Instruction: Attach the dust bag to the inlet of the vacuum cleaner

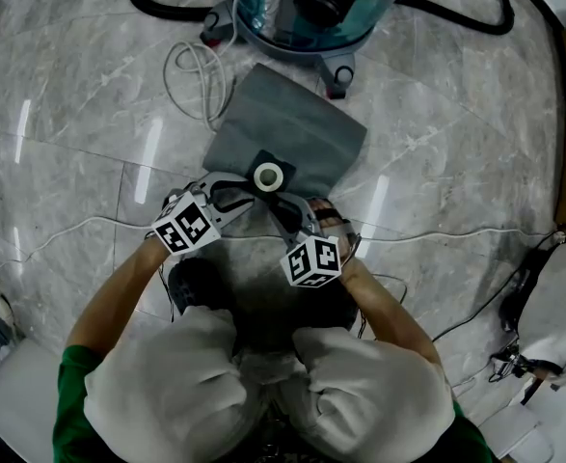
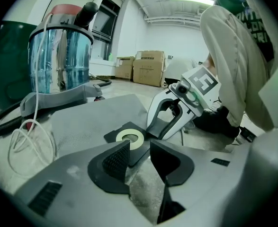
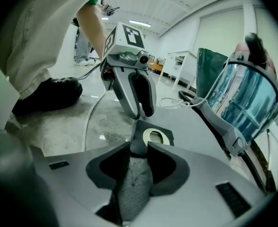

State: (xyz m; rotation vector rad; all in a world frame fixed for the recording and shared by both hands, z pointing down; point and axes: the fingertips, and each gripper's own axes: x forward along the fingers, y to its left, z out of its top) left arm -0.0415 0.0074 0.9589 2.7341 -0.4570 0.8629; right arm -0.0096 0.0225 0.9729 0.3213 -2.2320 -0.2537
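The grey dust bag (image 1: 287, 128) lies flat on the marble floor in front of the vacuum cleaner (image 1: 311, 8), its black collar with a pale ring (image 1: 268, 175) at the near end. My left gripper (image 1: 249, 194) is at the collar's left. In the left gripper view it (image 2: 139, 150) is open, with a collar corner (image 2: 138, 151) between the jaws and not pressed. My right gripper (image 1: 283, 204) is at the collar's right. Its jaws (image 3: 139, 150) stand apart in the right gripper view, with bag fabric (image 3: 134, 178) and a collar corner showing in the gap.
The vacuum's clear blue tank (image 2: 60, 65) stands just beyond the bag, with a black hose (image 1: 167, 8) and a coiled white cord (image 1: 196, 75) at its left. Thin cables (image 1: 514, 297) cross the floor at the right. The person's knees fill the bottom of the head view.
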